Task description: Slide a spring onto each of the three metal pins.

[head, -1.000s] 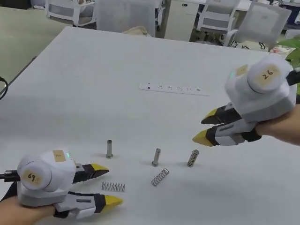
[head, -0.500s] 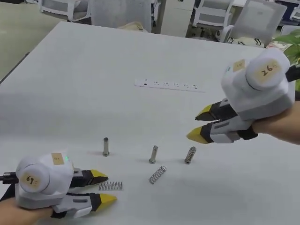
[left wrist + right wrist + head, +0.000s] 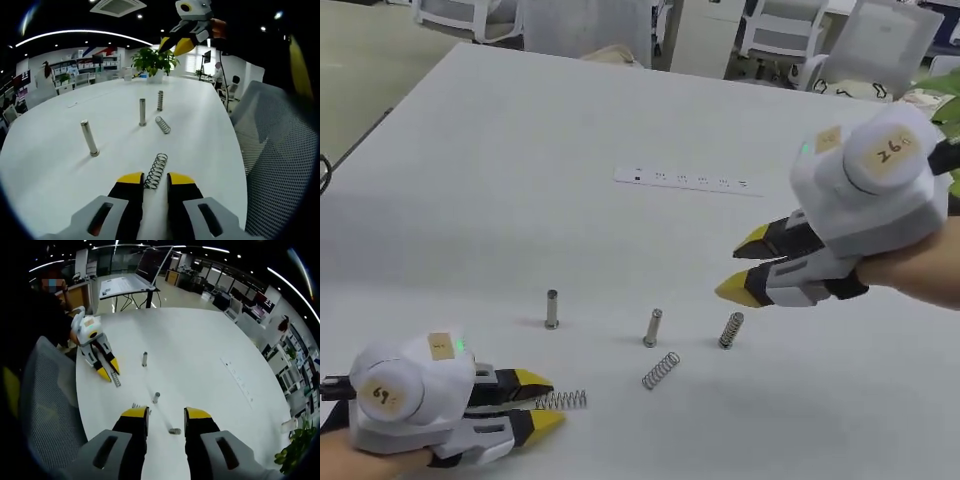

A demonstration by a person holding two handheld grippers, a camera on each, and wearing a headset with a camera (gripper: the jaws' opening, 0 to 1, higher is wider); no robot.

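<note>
Three short grey metal pins, upright in a row on the white tabletop, well apart from one another. Left pin and middle pin: bare. Right pin: slightly tilted, sleeved by fitted spring. Second spring: loose, on its side, lying diagonally just in front of middle pin. Third spring: loose, lying flat, in front of left pin.

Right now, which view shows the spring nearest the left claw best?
The left gripper view: the spring lies close up, coils clear, its end between the tips of the left claw. The head view shows it smaller; the right gripper view, tiny.
</note>
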